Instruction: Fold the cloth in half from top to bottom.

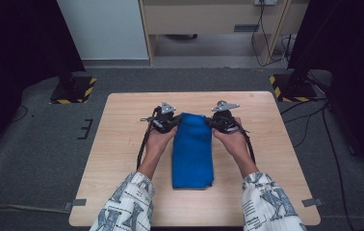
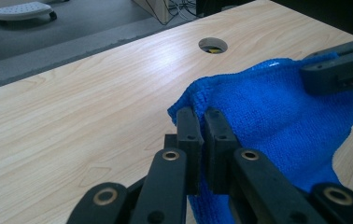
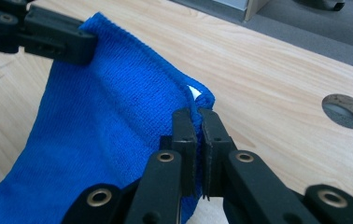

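A lab-like recording room: bare wooden table (image 1: 122, 159), grey carpet (image 1: 31, 159), black curtains (image 1: 11, 43), hazard-taped stand bases (image 1: 74, 90).

The folded terry cloth (image 1: 192, 151) is a saturated royal blue all over, with a small white tag (image 3: 194, 92) showing at one pinched corner; the worktop (image 1: 122, 159) beneath it is pale blond wood laminate with a fine streaked grain. Both grippers, left (image 2: 201, 122) and right (image 3: 194, 122), are matt black with brass-coloured rivets, each topped by a grey plate; the person's sleeves (image 1: 127, 204) are white with a dark blue-grey printed pattern; the surrounding floor (image 1: 35, 159) is dark grey carpet, with yellow-and-black hazard stripes (image 1: 90, 90) on the stand bases.
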`<state>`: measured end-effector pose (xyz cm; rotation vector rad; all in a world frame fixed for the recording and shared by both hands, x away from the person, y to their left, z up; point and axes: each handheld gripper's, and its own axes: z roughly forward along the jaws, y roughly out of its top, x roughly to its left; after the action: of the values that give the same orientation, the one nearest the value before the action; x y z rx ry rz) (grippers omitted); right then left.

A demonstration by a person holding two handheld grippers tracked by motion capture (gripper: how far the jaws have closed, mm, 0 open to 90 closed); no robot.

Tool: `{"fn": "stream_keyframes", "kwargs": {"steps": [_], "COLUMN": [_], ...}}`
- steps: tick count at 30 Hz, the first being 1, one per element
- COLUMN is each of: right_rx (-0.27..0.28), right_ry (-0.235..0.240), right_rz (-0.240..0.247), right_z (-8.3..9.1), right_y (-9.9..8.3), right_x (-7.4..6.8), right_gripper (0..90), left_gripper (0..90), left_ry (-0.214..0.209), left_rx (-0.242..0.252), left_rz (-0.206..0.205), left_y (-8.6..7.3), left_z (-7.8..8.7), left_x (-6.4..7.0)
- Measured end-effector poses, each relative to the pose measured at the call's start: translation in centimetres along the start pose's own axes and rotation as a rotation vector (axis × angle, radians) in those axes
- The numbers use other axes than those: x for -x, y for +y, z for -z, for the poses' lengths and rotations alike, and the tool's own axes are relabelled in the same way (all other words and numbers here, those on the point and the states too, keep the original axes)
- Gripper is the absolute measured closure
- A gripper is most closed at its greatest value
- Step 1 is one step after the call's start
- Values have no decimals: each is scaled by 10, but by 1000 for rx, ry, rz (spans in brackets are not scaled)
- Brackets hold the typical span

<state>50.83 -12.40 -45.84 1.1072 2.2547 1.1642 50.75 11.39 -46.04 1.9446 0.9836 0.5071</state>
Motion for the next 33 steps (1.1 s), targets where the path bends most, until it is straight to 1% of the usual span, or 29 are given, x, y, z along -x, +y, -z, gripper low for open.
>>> {"fn": "stream_keyframes", "kwargs": {"steps": [5, 8, 11, 12, 17, 18, 19, 22, 27, 33], "right_rx": [3, 6, 4, 3, 15, 18, 19, 28, 33, 17], "right_ry": [5, 10, 14, 17, 28, 31, 34, 43, 58, 69], "right_rz": [4, 7, 12, 21, 18, 18, 21, 34, 52, 62], "right_z": [4, 8, 12, 13, 20, 21, 23, 27, 33, 34], "right_y": [-7, -11, -16, -17, -22, -22, -22, -22, -24, -33], "right_x": [-5, -9, -16, -17, -22, -23, -25, -30, -37, -40], "right_gripper": [867, 867, 867, 867, 867, 867, 867, 866, 866, 864], "left_gripper": [860, 860, 859, 860, 860, 859, 860, 859, 859, 857], "left_ry": [-9, -13, -19, -21, -20, -20, -18, -17, -20, -36], "left_rx": [3, -1, 1, -1, -4, -4, -5, 4, 7, 4], "left_rz": [-20, -38, -41, -43, -54, -54, -48, -35, -25, -3], "left_y": [-3, -5, -10, -12, -21, -21, -24, -28, -33, -40], "left_z": [4, 8, 11, 12, 21, 21, 25, 30, 39, 42], "left_x": [3, 5, 7, 8, 14, 14, 15, 17, 20, 25]}}
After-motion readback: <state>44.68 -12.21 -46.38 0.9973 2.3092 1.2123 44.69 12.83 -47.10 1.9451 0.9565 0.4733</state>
